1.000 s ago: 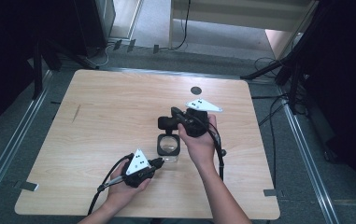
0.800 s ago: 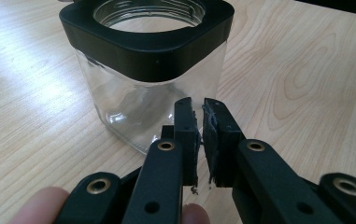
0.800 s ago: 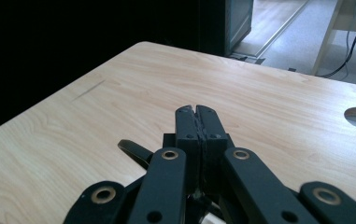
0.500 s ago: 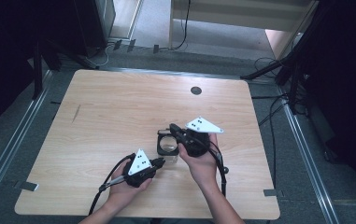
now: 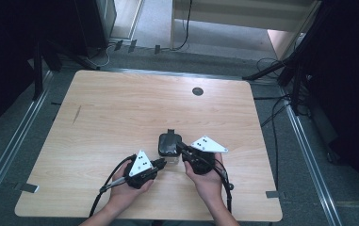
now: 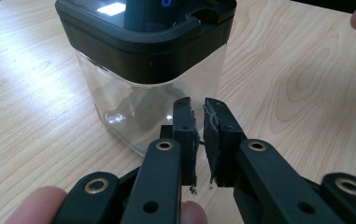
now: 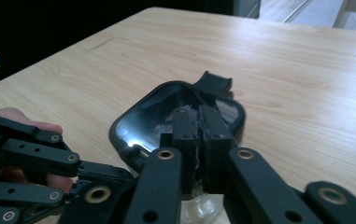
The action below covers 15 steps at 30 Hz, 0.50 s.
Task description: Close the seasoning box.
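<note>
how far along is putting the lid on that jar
Done: the black lid sits on the clear jar, which stands on the table. In hand: the right gripper, jaws shut, rests on top of the lid; the left gripper, jaws nearly together, points at the jar's side. Left: I can't tell whether the lid is fully seated; both grippers are yet to pull away.

A light wooden table (image 5: 120,117) with rounded corners carries a clear square jar with a black lid (image 5: 169,146) near the middle of its near edge. A round dark grommet (image 5: 197,91) sits toward the far right corner.
</note>
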Each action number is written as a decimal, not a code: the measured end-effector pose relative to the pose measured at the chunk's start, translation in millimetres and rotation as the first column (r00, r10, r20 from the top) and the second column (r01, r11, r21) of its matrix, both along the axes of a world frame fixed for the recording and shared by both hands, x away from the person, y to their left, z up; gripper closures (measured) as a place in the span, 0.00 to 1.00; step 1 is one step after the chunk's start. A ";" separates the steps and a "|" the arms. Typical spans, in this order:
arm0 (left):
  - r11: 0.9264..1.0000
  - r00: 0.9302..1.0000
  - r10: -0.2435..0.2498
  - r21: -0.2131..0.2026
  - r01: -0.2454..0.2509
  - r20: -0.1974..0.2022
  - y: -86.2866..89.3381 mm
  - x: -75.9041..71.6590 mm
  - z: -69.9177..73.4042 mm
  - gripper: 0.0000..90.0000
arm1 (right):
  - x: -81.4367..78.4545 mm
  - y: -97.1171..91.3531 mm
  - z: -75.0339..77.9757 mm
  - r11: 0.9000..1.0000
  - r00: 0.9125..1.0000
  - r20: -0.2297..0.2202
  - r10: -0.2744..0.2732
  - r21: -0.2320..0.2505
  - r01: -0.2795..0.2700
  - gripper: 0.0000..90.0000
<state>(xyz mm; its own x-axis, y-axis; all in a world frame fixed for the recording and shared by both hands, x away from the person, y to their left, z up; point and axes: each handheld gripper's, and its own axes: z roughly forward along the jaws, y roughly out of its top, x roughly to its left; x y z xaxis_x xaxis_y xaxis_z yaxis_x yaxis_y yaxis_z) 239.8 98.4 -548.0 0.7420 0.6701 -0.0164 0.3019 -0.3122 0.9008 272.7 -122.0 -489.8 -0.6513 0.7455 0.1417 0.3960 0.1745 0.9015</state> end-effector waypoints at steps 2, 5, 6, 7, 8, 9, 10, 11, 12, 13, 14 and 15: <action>1.000 1.000 -0.002 -0.003 0.002 0.000 0.5 -0.2 0.0 0.92 | -0.5 -3.6 0.2 1.000 1.000 0.014 -0.009 0.005 0.009 0.92; 0.999 1.000 -0.013 -0.045 0.013 0.000 5.7 -1.9 0.1 0.89 | -4.0 -20.1 0.5 0.998 0.998 0.039 -0.055 0.029 0.054 0.69; 0.998 1.000 -0.019 -0.062 0.019 -0.003 7.9 -2.5 0.3 0.86 | -4.3 -25.4 -0.3 0.997 0.997 0.043 -0.065 0.038 0.063 0.61; 0.998 1.000 -0.019 -0.062 0.019 -0.003 7.9 -2.5 0.3 0.84 | -4.8 -30.4 -1.2 0.996 0.996 0.041 -0.079 0.038 0.077 0.54; 0.995 1.000 -0.030 -0.100 0.029 -0.008 13.1 -3.1 1.0 0.80 | -5.1 -35.8 -2.4 0.995 0.995 0.042 -0.091 0.034 0.089 0.50; 0.992 0.999 -0.029 -0.119 0.028 -0.013 16.2 -2.8 1.5 0.78 | -5.8 -41.3 -3.8 0.994 0.993 0.046 -0.104 0.031 0.103 0.45; 0.992 0.999 -0.029 -0.119 0.028 -0.013 16.2 -2.8 1.5 0.76 | -7.1 -47.0 -5.2 0.992 0.991 0.049 -0.122 0.031 0.120 0.42; 0.987 0.999 -0.027 -0.159 0.021 -0.036 22.2 -1.6 2.6 0.73 | -8.3 -53.3 -6.9 0.991 0.990 0.049 -0.132 0.029 0.131 0.39; 0.985 0.999 -0.025 -0.171 0.017 -0.046 26.0 -1.1 3.2 0.71 | -9.1 -59.7 -8.5 0.990 0.989 0.045 -0.140 0.035 0.139 0.37; 0.985 0.999 -0.025 -0.171 0.017 -0.046 26.0 -1.1 3.2 0.69 | -9.1 -59.7 -8.5 0.990 0.989 0.045 -0.140 0.035 0.139 0.37; 0.980 0.998 -0.018 -0.197 0.007 -0.052 33.1 -2.0 4.4 0.67 | -10.4 -72.3 -11.3 0.987 0.987 0.031 -0.159 0.042 0.158 0.34; 0.979 0.999 -0.017 -0.204 0.007 -0.050 36.0 -2.8 4.8 0.66 | -11.0 -78.5 -12.3 0.985 0.985 0.027 -0.170 0.044 0.168 0.33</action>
